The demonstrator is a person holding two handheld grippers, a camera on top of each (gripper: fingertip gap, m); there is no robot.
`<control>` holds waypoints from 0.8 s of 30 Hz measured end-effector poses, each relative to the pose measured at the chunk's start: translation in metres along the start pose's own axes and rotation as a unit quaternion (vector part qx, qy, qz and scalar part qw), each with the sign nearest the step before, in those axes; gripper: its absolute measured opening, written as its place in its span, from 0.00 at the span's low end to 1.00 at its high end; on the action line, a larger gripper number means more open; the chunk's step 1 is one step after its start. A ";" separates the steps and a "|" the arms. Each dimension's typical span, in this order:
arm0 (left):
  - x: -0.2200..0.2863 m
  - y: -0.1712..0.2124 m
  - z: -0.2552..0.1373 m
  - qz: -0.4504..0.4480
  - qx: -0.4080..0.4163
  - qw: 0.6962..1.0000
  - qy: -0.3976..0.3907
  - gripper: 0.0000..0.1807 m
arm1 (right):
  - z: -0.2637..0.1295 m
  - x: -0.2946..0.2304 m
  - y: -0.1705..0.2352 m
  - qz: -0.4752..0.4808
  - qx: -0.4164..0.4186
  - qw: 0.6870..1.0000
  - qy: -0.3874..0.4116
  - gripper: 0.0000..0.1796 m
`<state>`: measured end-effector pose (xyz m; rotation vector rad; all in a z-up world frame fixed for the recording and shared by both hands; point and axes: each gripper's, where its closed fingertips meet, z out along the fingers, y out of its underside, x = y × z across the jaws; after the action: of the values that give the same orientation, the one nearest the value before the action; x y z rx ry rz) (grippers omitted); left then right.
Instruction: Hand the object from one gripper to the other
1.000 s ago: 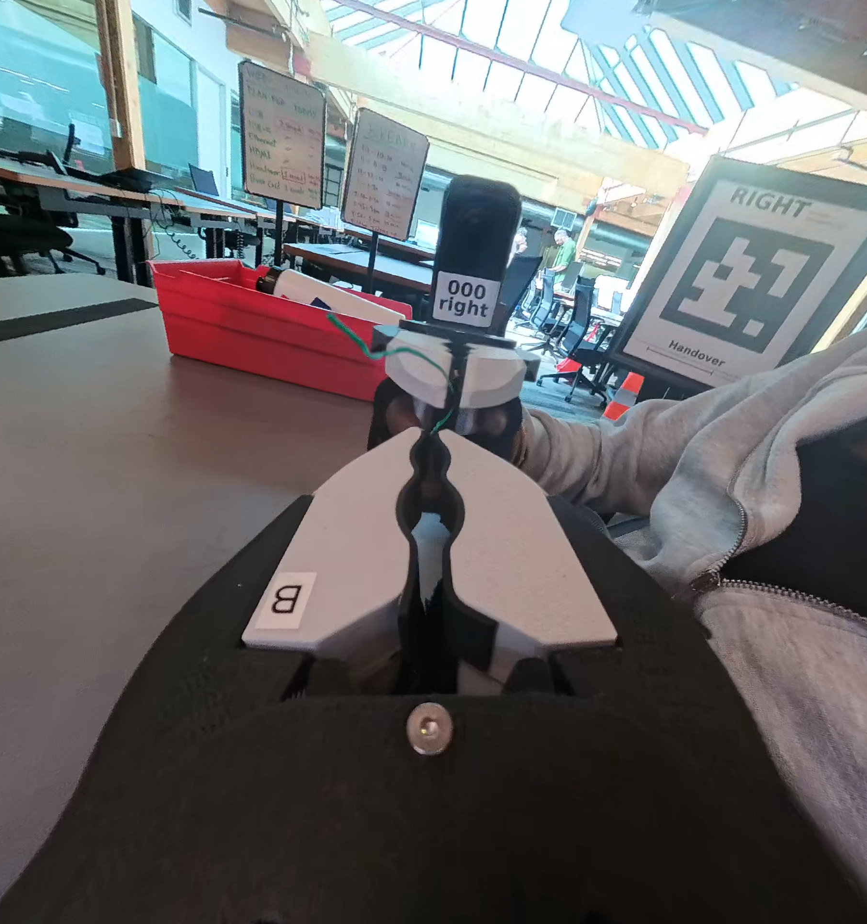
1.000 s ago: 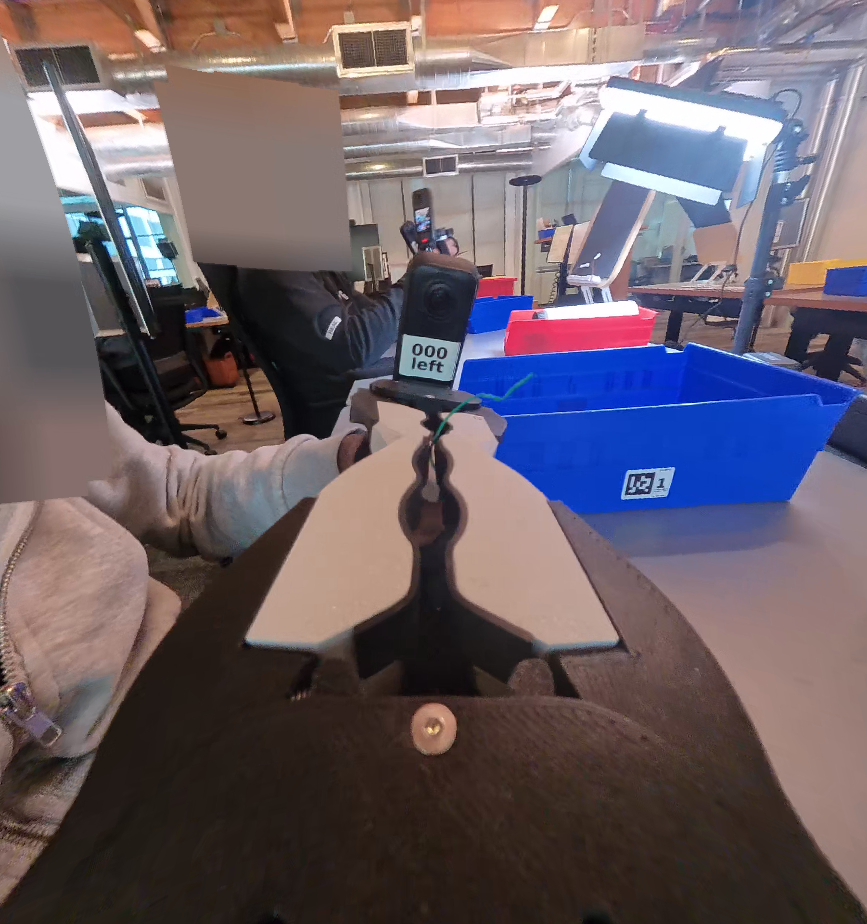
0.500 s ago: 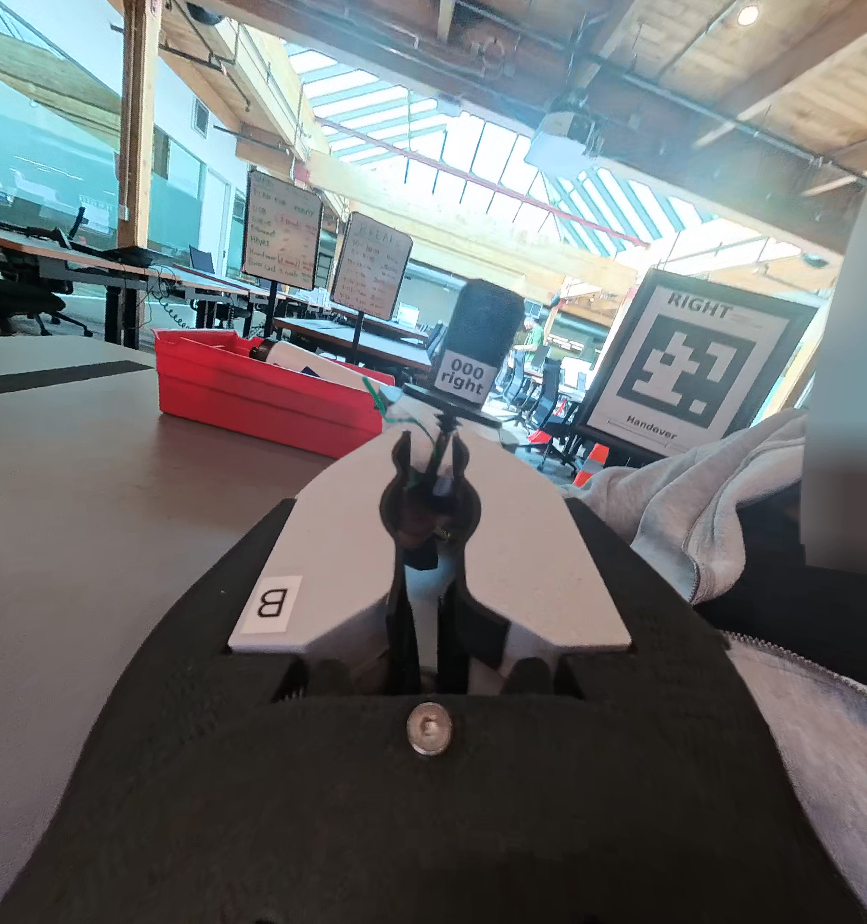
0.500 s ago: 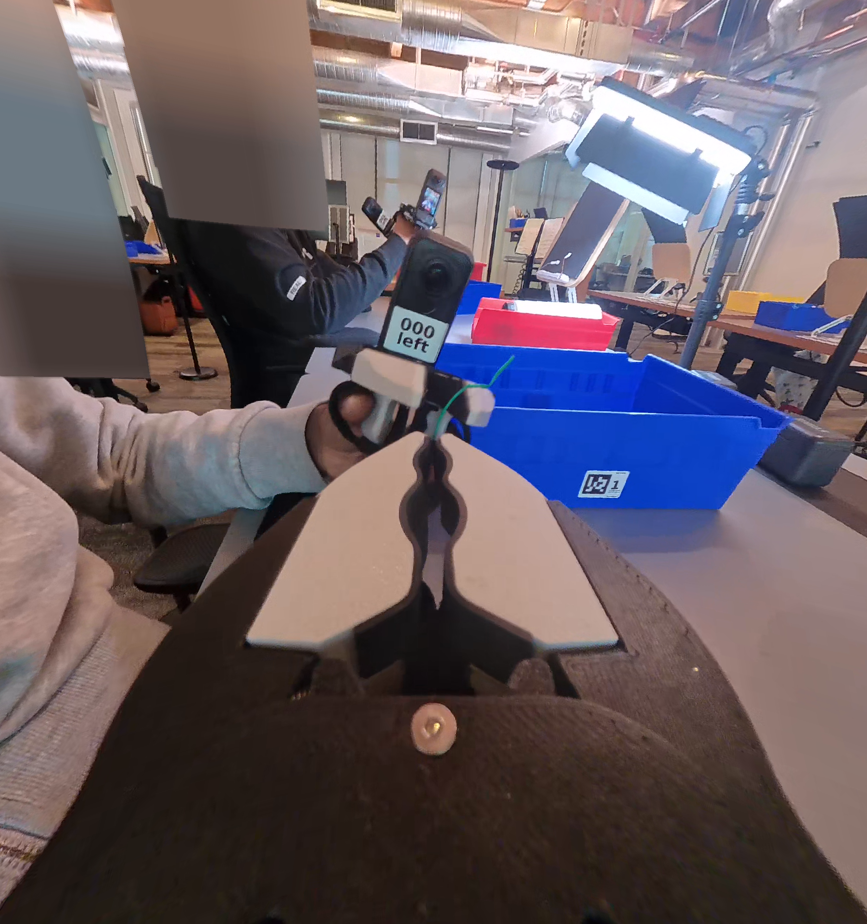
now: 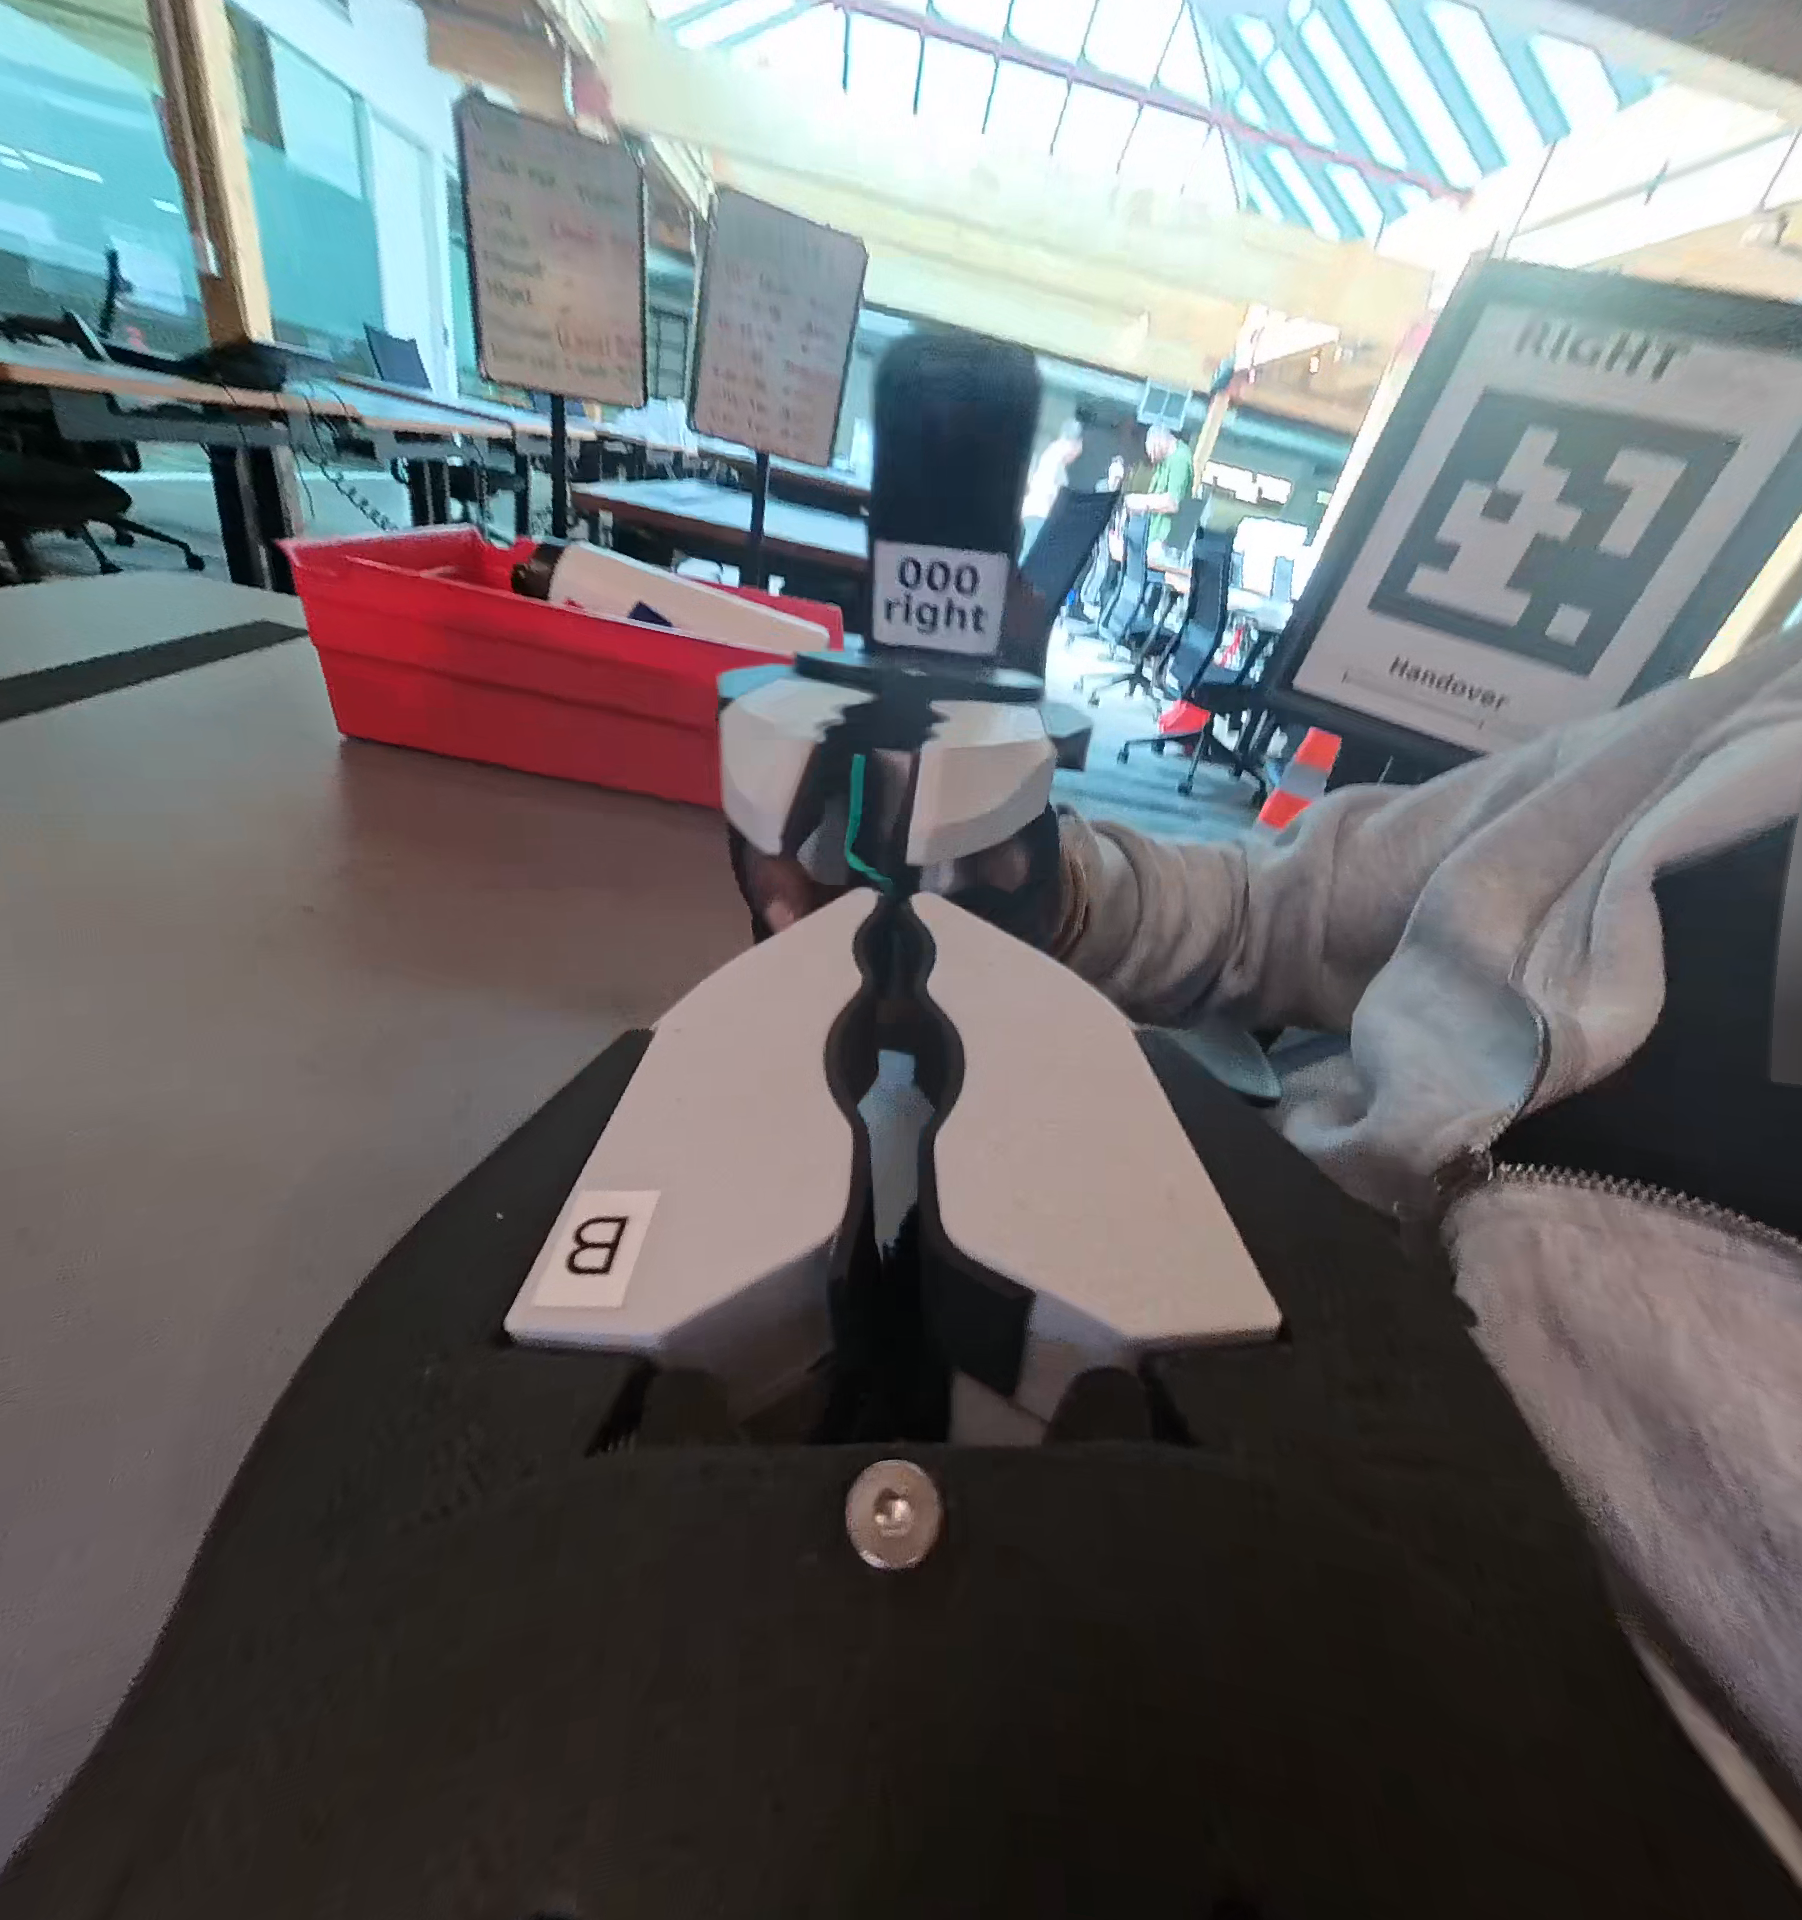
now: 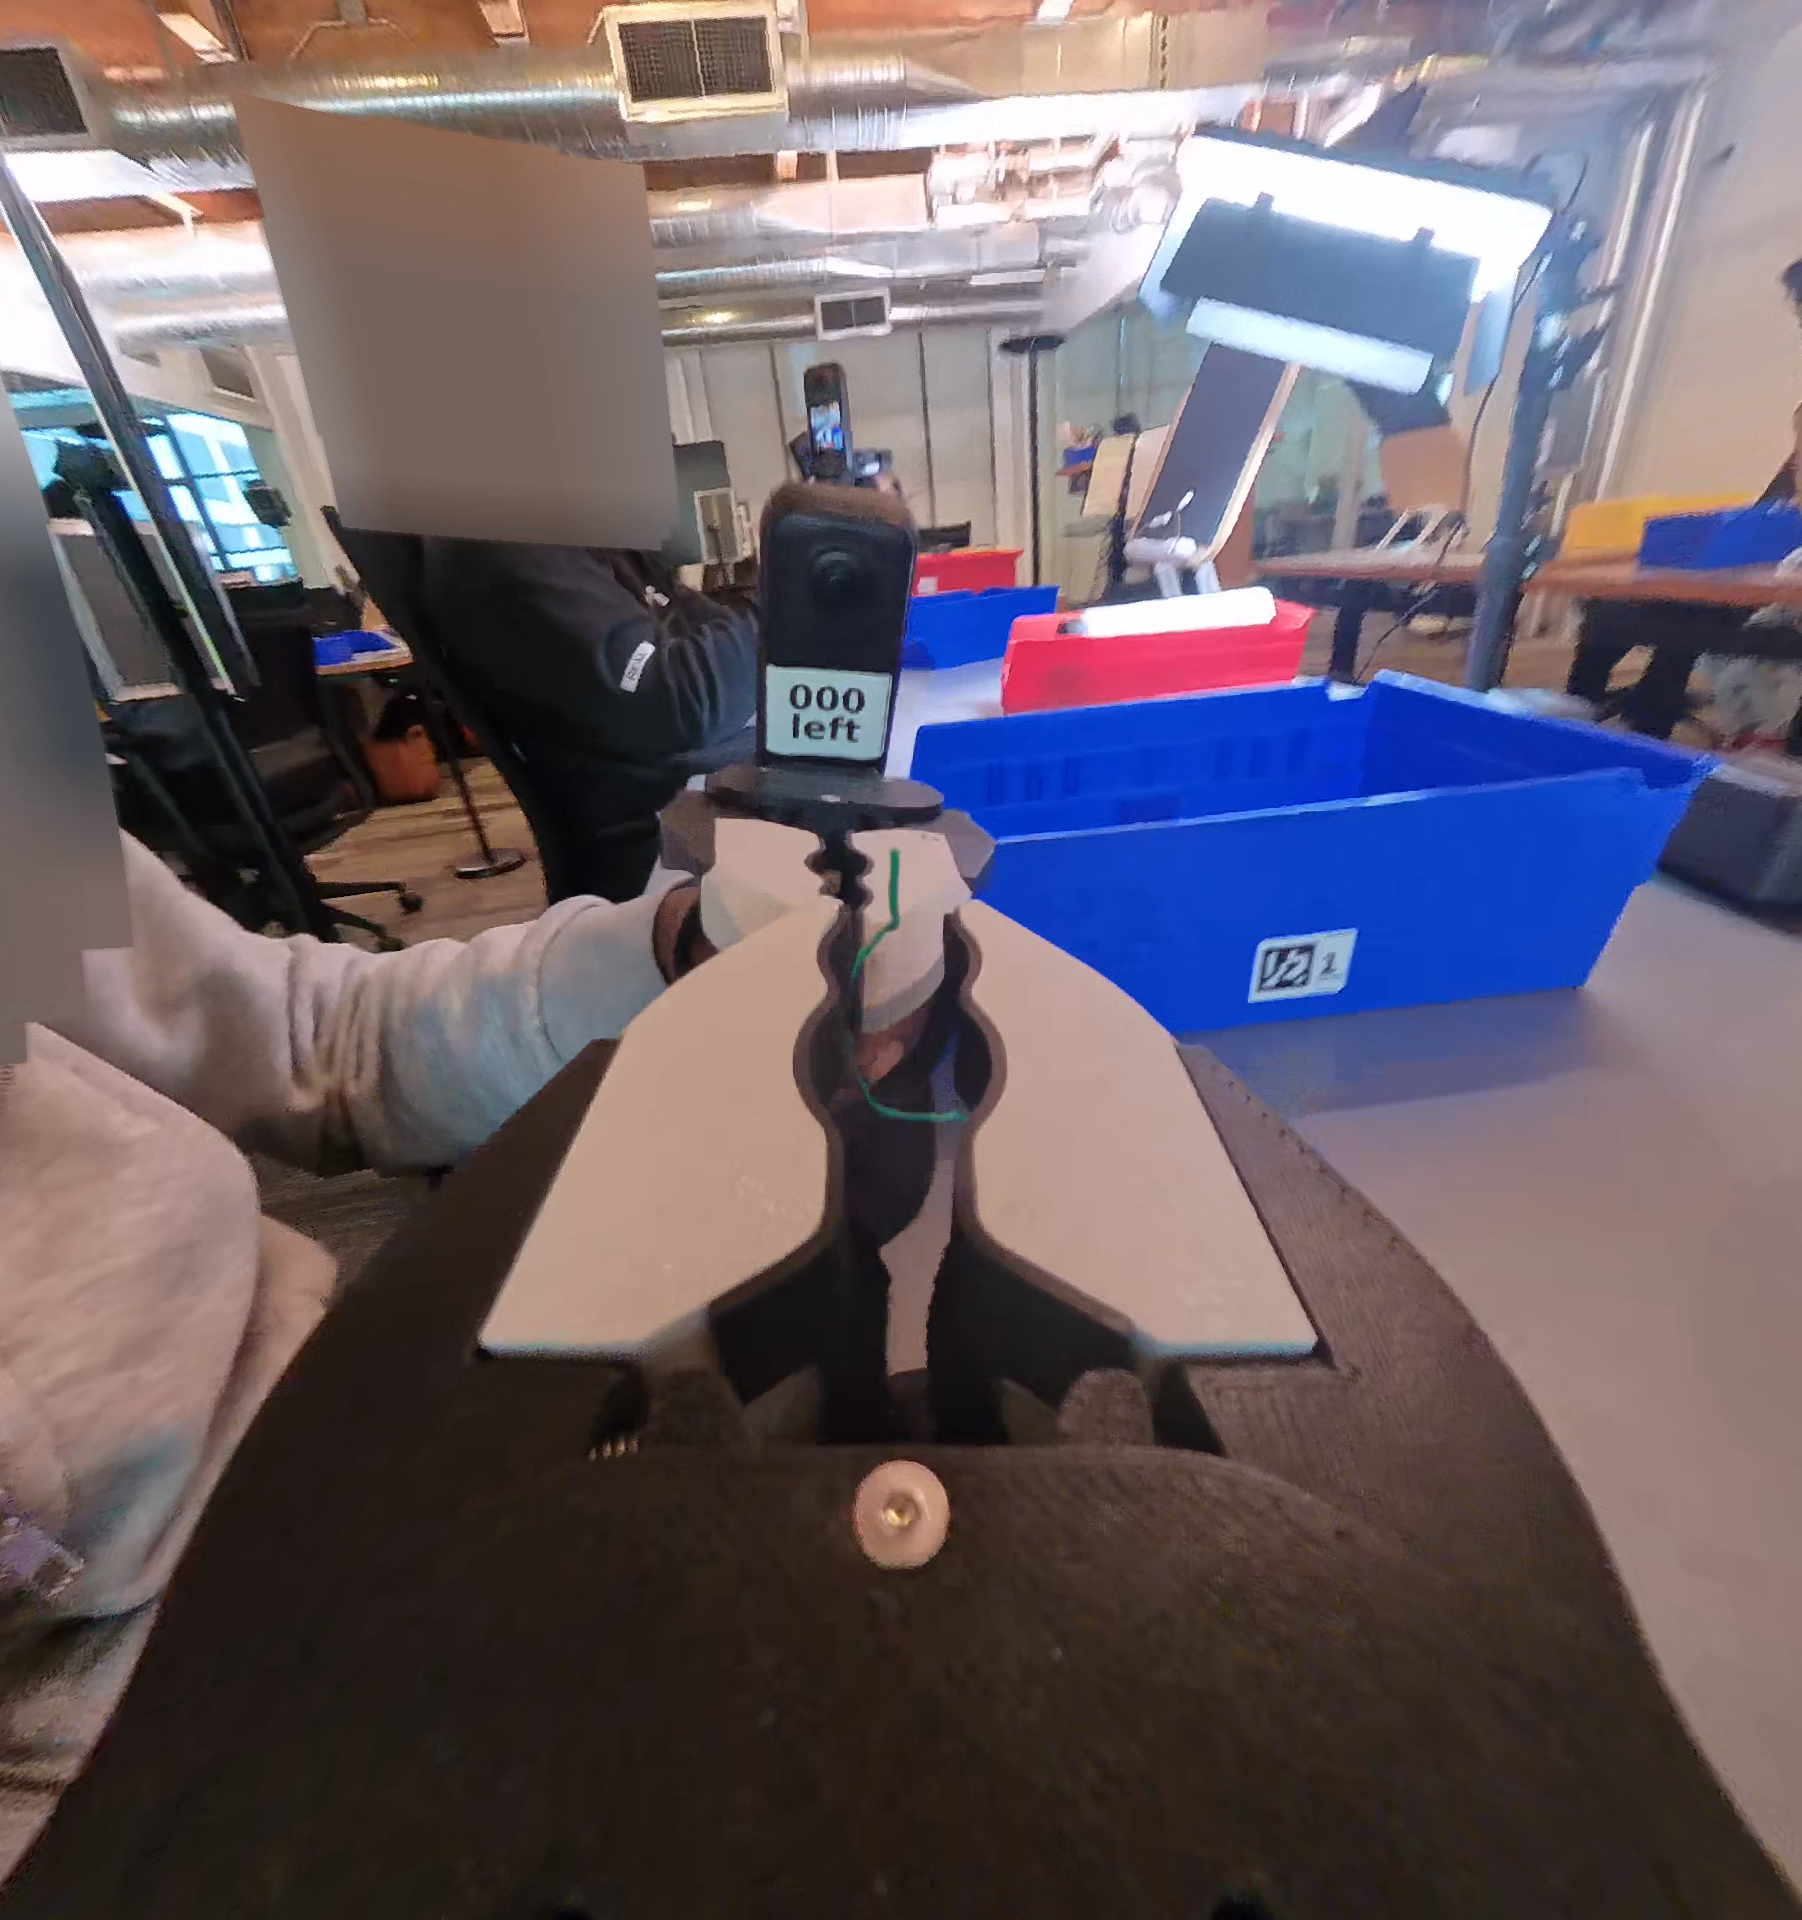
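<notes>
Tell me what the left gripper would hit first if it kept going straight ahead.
The right gripper, head-on. Its open jaws face the left gripper just beyond the wire pinched at the left one's tips. The gap looks small, though depth is hard to judge.

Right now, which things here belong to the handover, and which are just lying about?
In the job: green wire; left tool, shut on it; right tool, open.

Lying about: red bin; blue bin; two whiteboards; light panel.
</notes>
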<state>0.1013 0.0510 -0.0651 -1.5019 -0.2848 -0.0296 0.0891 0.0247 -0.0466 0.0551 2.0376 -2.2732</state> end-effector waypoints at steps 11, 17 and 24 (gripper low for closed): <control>-0.010 -0.016 -0.009 0.033 0.040 0.997 -0.049 0.10 | -0.001 0.002 0.004 0.010 -0.023 1.000 -0.002 0.01; -0.010 -0.018 -0.009 0.052 0.046 0.996 -0.059 0.09 | 0.006 -0.003 0.023 -0.081 -0.082 0.993 0.017 0.01; -0.006 -0.012 -0.006 0.057 0.026 0.997 -0.047 0.00 | 0.008 -0.004 0.028 -0.095 -0.096 0.991 0.019 0.01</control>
<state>0.0939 0.0429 -0.0552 -1.4679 -0.2728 0.1383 0.0957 0.0143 -0.0732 -0.1154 2.3648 -2.1783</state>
